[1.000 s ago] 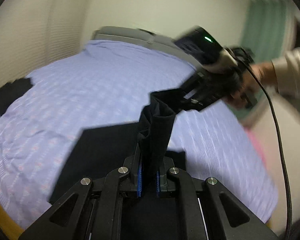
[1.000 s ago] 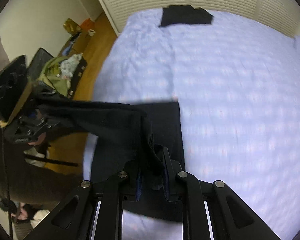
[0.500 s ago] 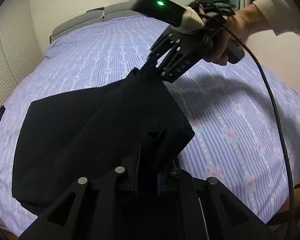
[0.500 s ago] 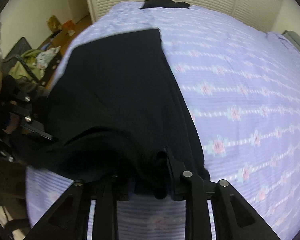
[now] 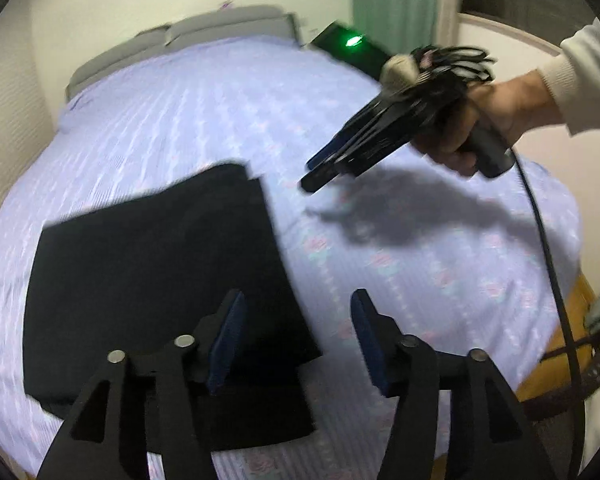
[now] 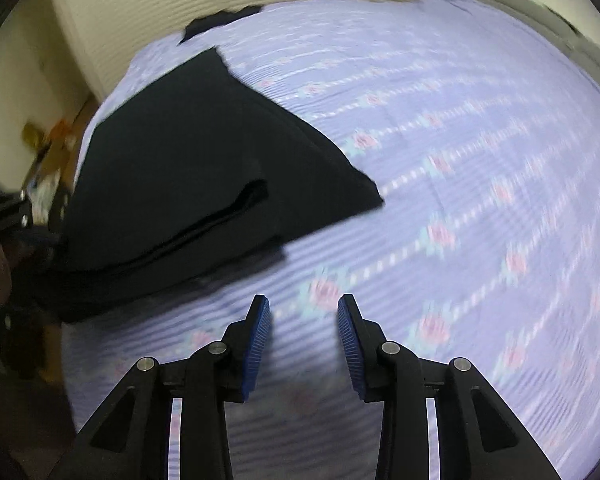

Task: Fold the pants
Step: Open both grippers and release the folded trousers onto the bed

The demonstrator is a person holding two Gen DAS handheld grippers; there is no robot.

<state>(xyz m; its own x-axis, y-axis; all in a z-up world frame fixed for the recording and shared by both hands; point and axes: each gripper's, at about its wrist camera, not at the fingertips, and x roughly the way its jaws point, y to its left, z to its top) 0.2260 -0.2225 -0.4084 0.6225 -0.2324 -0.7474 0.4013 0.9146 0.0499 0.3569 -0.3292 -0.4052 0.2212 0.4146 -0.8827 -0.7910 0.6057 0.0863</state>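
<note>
The black pants (image 5: 148, 272) lie folded flat on the lilac bedspread (image 5: 420, 272); they also show in the right wrist view (image 6: 188, 160), with a folded edge on top. My left gripper (image 5: 296, 320) is open and empty, its left finger over the pants' right edge. My right gripper (image 6: 303, 320) is open and empty above bare bedspread, just past the pants' near corner. It also shows in the left wrist view (image 5: 320, 170), held in a hand, raised above the bed to the right of the pants.
Another black garment (image 6: 220, 24) lies at the bed's far edge by the slatted wall. A grey headboard (image 5: 180, 40) and green curtain (image 5: 392, 4) stand behind the bed. Clutter sits on the wooden floor (image 6: 48, 148) beside the bed. A cable (image 5: 548, 260) hangs from the right gripper.
Both grippers have let go of the pants and opened. The pants now lie flat, folded over. Both grippers have pulled back and to the right.
</note>
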